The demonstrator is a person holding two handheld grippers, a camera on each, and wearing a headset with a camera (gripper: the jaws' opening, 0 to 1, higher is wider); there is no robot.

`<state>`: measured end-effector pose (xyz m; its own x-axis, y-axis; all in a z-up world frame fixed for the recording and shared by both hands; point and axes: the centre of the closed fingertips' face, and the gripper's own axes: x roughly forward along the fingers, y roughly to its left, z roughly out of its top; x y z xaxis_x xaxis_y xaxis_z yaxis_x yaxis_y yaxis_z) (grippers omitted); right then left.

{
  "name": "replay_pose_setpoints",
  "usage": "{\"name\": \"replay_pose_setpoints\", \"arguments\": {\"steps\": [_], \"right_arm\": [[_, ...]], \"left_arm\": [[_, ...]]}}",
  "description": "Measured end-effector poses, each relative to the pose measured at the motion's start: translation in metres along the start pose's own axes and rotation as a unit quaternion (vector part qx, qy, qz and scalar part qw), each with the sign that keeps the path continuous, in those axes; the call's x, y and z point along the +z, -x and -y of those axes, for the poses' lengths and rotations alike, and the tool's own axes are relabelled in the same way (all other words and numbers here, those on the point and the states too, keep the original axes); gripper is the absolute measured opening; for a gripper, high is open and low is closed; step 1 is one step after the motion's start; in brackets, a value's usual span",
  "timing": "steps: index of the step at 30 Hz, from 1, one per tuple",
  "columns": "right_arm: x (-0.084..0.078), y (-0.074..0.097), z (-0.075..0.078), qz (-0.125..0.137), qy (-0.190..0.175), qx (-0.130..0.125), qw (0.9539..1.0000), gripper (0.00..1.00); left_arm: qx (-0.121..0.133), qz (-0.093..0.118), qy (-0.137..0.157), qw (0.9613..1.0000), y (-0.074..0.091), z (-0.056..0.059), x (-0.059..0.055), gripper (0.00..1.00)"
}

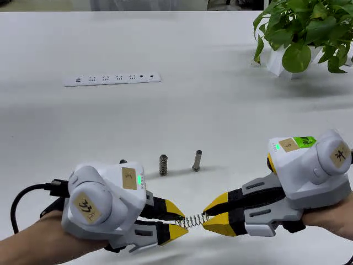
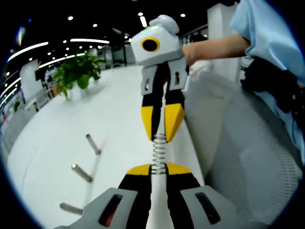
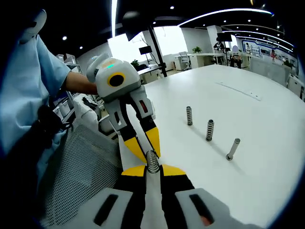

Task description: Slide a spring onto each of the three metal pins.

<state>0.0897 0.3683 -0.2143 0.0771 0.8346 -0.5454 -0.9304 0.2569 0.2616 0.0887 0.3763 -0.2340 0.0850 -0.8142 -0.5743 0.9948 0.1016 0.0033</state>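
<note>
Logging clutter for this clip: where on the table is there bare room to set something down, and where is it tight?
Bare table lies between the power strip and the sprung pin, and between the bare pin and the potted plant. Crowded at the front edge: left gripper and right gripper both clamp one spring, just before those pins.

The left hand-held gripper (image 1: 182, 222) and right hand-held gripper (image 1: 205, 217) are white and grey, jaws black tipped yellow; spring (image 1: 192, 221) silvery; table (image 1: 220, 83) white; plant (image 1: 303, 27) green.

- A tan sticker (image 1: 88, 207) on the left tongs (image 1: 185, 222), at 8 o'clock, read roughly "33".
- Stickers (image 1: 340, 154) on the right tongs (image 1: 205, 217), at 4 o'clock, were illegible.
</note>
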Motion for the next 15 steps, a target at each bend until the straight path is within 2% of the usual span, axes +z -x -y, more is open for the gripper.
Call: {"name": "replay_pose_setpoints", "arguments": {"steps": [9, 11, 15], "right_arm": [[0.008, -0.001, -0.003, -0.026, 0.051, -0.013, 0.9983, 0.12], [0.006, 0.000, -0.004, -0.047, 0.075, -0.018, 0.9959, 0.12], [0.005, -0.001, -0.006, -0.064, 0.094, -0.020, 0.9933, 0.12]], "left_arm": [[0.001, 0.001, 0.015, 0.9999, -0.007, 0.003, 0.000, 0.09], [0.001, 0.001, 0.016, 0.9999, -0.009, 0.003, 0.000, 0.09], [0.000, 0.002, 0.019, 0.9998, -0.011, 0.005, -0.001, 0.09]]}}
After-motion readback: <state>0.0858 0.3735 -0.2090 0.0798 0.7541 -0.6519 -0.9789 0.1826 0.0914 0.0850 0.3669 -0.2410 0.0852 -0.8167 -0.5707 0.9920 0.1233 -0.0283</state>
